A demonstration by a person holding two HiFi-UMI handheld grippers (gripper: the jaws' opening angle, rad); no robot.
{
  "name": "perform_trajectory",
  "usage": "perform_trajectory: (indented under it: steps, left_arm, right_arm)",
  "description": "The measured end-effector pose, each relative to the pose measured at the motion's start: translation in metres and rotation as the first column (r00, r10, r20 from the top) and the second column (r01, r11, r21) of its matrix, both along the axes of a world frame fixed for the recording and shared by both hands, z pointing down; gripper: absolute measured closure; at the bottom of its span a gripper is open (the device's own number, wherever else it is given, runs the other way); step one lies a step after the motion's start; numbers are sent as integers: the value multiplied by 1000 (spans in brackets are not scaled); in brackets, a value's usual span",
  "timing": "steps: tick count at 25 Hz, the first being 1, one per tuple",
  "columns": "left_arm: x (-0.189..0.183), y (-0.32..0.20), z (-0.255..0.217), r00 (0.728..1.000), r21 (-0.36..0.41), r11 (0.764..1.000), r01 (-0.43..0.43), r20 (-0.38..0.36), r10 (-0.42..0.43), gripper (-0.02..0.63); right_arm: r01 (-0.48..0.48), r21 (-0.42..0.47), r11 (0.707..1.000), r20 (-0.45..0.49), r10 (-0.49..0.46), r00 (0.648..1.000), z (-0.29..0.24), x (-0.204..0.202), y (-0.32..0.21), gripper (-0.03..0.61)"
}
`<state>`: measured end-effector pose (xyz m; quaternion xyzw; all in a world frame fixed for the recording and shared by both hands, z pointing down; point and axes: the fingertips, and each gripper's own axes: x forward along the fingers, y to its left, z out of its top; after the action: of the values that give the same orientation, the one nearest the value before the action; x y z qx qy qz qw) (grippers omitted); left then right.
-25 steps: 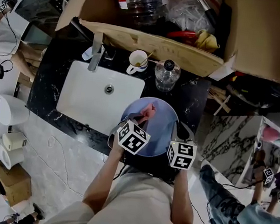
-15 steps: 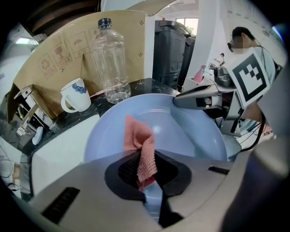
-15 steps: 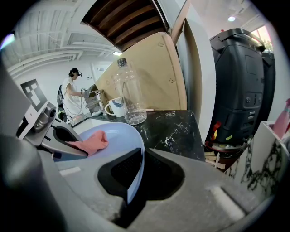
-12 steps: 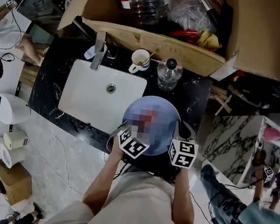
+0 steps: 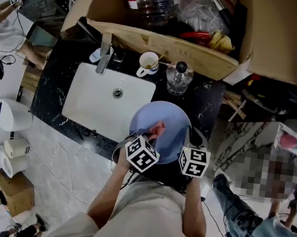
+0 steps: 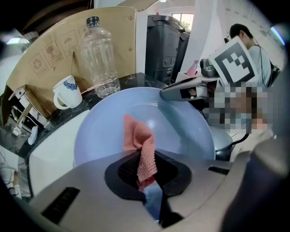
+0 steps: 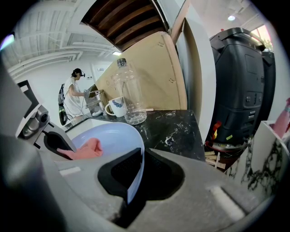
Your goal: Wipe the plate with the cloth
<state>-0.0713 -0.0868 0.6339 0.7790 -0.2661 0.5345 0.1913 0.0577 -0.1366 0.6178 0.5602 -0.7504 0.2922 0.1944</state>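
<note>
Plate (image 5: 172, 121) sits at the worktop's (image 5: 207, 104) front edge, just right of the sink (image 5: 94, 100), with its near rim out past that edge. Can't tell if it rests on the worktop or is carried.

Right gripper (image 5: 187, 146) is clamped on the plate's near-right rim, and the rim (image 7: 136, 156) runs between the jaws in the right gripper view. The plate looks rigid, smooth and likely slippery. It probably breaks if dropped, so the rim is the only sensible hold. A 1-point grip will pivot under wipe pressure, so keep strokes light.

Left gripper (image 5: 149, 137) is pinched on the cloth (image 5: 157, 128). The pink knit cloth (image 6: 138, 142) is soft and limp, held by its lower end with the free end flopped onto the plate's face (image 6: 181, 131). It will fold and drag, not push.

Room:
- Left: the sink is open, safe overrun.
- Back: the cardboard box (image 5: 163, 47) overhangs the worktop's back edge and limits lift.
- Bottle (image 5: 176, 78) stands just beside the plate's far rim. It looks empty and tippy, so a forward stroke could knock it.
- Mug (image 5: 146, 63) stands near the bottle, at the sink's back right corner.
- Right: a bare strip of worktop.
</note>
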Motion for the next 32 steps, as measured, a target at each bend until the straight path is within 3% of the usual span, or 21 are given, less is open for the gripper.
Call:
perform_trajectory:
  steps: [17, 32]
  left_arm:
    - [39, 21, 1, 993, -44, 993, -111, -52, 109, 580]
    - [70, 1, -1, 979, 23, 994, -109, -168, 112, 580]
  right_arm:
    - [1, 0, 1000, 2, -1, 1000, -1, 0, -1, 546]
    - [1, 0, 1000, 7, -1, 1000, -1, -1, -1, 546]
